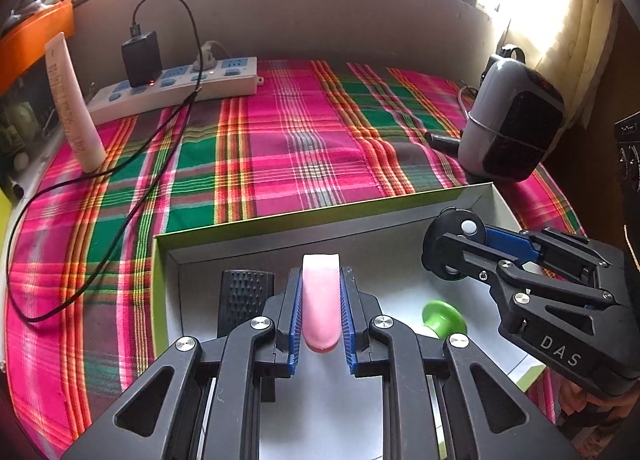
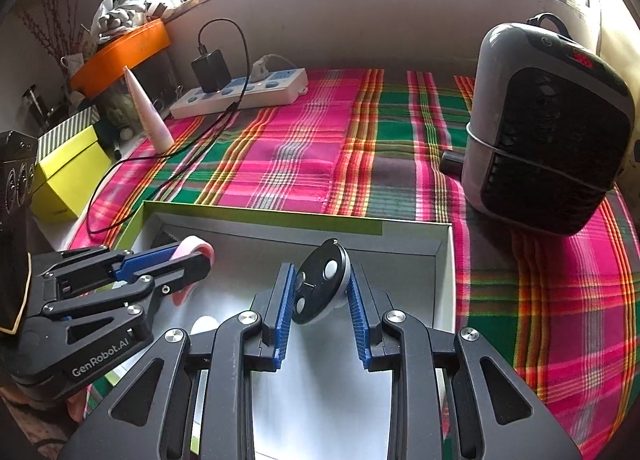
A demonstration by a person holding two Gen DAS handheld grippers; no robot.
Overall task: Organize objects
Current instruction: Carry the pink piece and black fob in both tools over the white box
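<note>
Two grippers, both loaded, hang over one white, green-sided box. Left gripper pinches a pale pink, rounded tube between blue pads. Right gripper clamps a black oval remote bearing three pale buttons. Box contents: one black ribbed item, one green knob. Box rests on plaid cloth.

An open box lies on the tablecloth at lower centre of the frame. Behind it, at upper left, sit a power strip and an upright tube; a heater stands at right.
</note>
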